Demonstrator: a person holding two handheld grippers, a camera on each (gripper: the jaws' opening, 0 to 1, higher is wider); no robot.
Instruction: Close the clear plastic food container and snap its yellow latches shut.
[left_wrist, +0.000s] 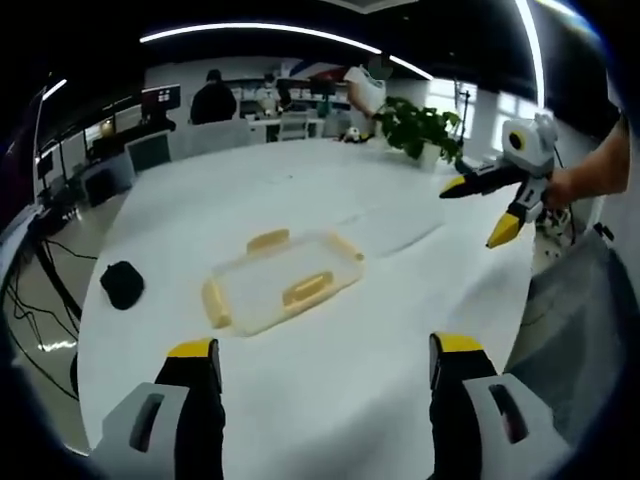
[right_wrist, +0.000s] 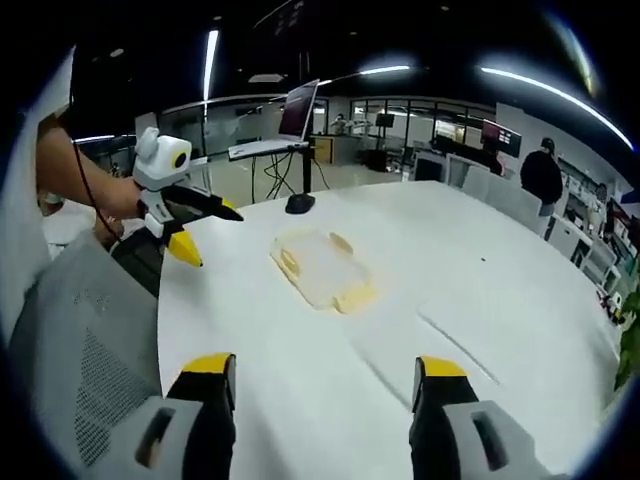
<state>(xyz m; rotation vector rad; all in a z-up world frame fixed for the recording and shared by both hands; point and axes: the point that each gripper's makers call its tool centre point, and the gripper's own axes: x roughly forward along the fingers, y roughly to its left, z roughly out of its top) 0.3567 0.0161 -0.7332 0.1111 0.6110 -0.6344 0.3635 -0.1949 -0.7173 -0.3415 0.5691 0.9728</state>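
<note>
A clear plastic food container (left_wrist: 285, 282) with yellow latches (left_wrist: 307, 288) on its sides lies flat on the white table (left_wrist: 300, 400), a short way ahead of my left gripper (left_wrist: 325, 347), which is open and holds nothing. In the right gripper view the container (right_wrist: 322, 266) lies ahead of my right gripper (right_wrist: 323, 364), also open and empty. I cannot tell whether the lid is pressed fully down. The right gripper (left_wrist: 472, 215) hovers above the table to the container's right, jaws apart. The left gripper (right_wrist: 212, 237) hangs left of the container, jaws apart.
A small black object (left_wrist: 122, 283) lies on the table left of the container. A potted plant (left_wrist: 420, 125) stands at the far edge. A grey mesh chair back (right_wrist: 80, 330) is close by the table edge. A screen on a stand (right_wrist: 299, 112) and people are farther off.
</note>
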